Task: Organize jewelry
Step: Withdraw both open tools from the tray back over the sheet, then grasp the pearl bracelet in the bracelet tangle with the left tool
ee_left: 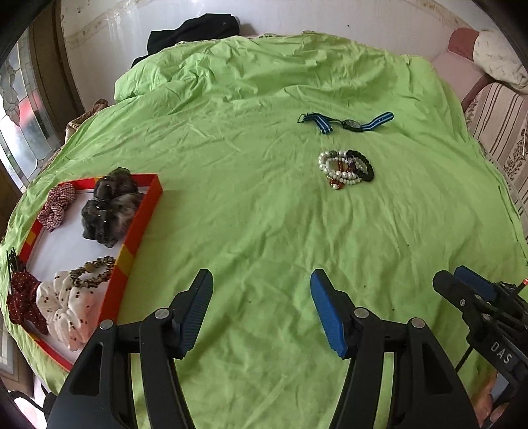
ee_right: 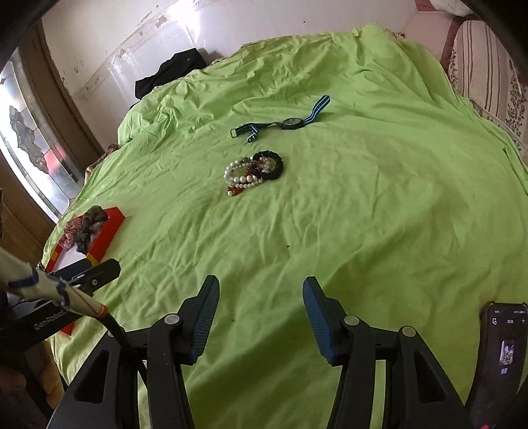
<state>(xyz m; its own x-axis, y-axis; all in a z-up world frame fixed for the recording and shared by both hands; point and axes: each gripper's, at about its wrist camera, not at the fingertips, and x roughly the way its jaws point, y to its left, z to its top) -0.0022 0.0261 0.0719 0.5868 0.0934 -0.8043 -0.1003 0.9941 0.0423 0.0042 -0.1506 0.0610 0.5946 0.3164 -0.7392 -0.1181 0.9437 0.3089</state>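
Note:
A pile of bead and pearl bracelets [ee_left: 345, 168] [ee_right: 252, 171] lies on the green sheet [ee_left: 250, 217], with a blue-striped watch [ee_left: 349, 122] [ee_right: 292, 122] just beyond it. At the left, a red-rimmed tray [ee_left: 145, 211] [ee_right: 109, 227] holds several scrunchies: a dark one [ee_left: 110, 208], a red checked one [ee_left: 57, 206], a leopard one [ee_left: 92, 270] and a white dotted one [ee_left: 66, 303]. My left gripper [ee_left: 262, 275] hangs open over bare sheet, well short of the bracelets. My right gripper [ee_right: 261, 282] is open too, beside it, nothing between its fingers.
A phone [ee_right: 505, 346] lies near the sheet's right front edge. A black garment [ee_left: 194, 31] sits at the far end by the wall. Striped bedding [ee_left: 501, 115] runs along the right side. A window [ee_left: 19, 109] is at the left.

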